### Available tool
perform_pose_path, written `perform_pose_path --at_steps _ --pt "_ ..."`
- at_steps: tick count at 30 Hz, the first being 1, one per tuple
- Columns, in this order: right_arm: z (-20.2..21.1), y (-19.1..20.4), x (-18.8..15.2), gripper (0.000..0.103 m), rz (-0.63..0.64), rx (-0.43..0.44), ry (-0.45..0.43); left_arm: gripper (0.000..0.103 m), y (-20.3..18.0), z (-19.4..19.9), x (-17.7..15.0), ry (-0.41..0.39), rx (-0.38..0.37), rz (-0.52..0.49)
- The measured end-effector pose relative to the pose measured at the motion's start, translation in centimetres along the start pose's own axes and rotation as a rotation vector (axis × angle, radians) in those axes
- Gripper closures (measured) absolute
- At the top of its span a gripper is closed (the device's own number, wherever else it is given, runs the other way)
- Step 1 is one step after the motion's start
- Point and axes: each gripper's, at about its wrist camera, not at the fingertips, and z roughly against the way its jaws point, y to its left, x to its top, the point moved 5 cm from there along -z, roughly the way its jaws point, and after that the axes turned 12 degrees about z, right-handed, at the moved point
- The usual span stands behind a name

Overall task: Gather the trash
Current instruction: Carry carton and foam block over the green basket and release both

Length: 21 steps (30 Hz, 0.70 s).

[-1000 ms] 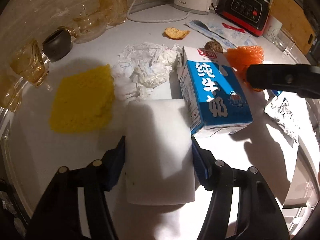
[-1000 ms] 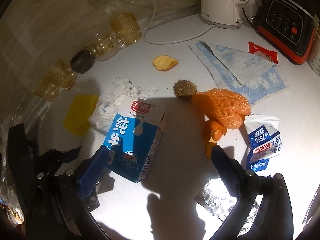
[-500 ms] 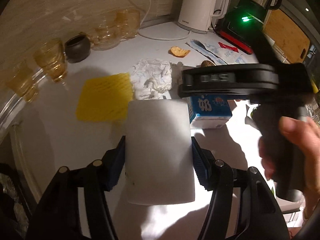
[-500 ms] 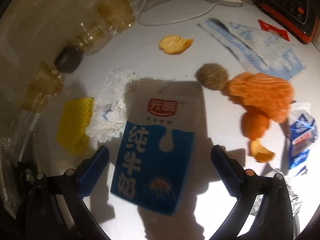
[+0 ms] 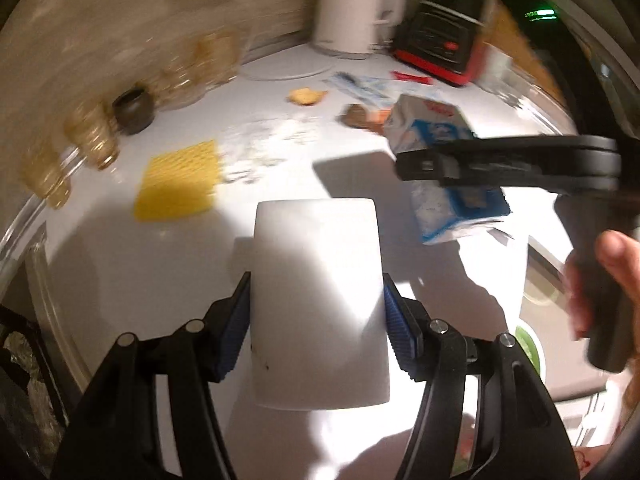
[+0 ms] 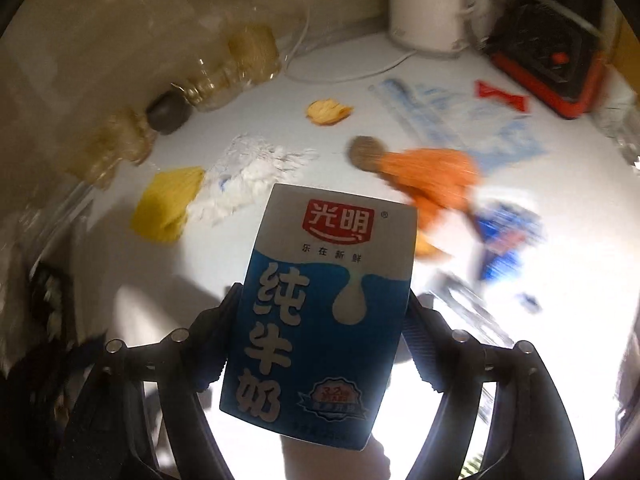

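Two grippers were in use, each holding an item above a white countertop [image 5: 120,264]. From the left wrist view, the left gripper [image 5: 316,312] had its blue pads pinching a white block [image 5: 318,304] by its two long sides, the block pointing away from the camera. To the far right, the right gripper [image 5: 508,160] crossed the view sideways with the blue-and-white milk carton [image 5: 436,128] in it, lifted off the counter, and a hand [image 5: 604,280] gripped its handle. A yellow cloth [image 5: 180,180] lay at left, a crumpled tissue [image 5: 272,144] just beyond it, and a dark cup [image 5: 134,110] stood among amber glasses by the wall. From the right wrist view, the right gripper [image 6: 324,312] had just closed its jaws and they pinched the milk carton [image 6: 320,304] by its sides, printed face up. Beyond it on the counter lay the yellow cloth [image 6: 168,208] touching the crumpled tissue [image 6: 248,176], an orange net [image 6: 436,176], a brown ball [image 6: 366,152] beside it, and a blurred blue packet [image 6: 504,236] at right.
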Motion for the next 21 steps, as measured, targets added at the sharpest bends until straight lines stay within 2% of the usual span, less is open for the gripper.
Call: perform_pose_path --at_steps 5,10,15,19,21 --pt "8.1 -3.7 -8.6 0.028 0.008 -0.067 -0.008 0.044 -5.9 1.7 -3.2 0.018 -0.076 -0.057" --pt "11.9 -6.4 -17.9 0.028 -0.024 -0.064 0.04 0.044 -12.5 2.4 -7.7 0.058 -0.121 -0.099" --pt "12.5 -7.9 -25.1 0.028 -0.056 -0.028 0.067 0.044 -17.2 2.9 -11.5 0.084 -0.128 -0.113" --pt "10.8 -7.9 -27.8 0.027 -0.032 -0.013 0.072 0.044 -18.6 3.1 -13.5 0.095 -0.108 -0.084" --pt "9.7 -8.1 -28.5 0.019 -0.015 -0.015 0.084 0.044 -18.9 3.3 -14.7 0.101 -0.086 -0.071"
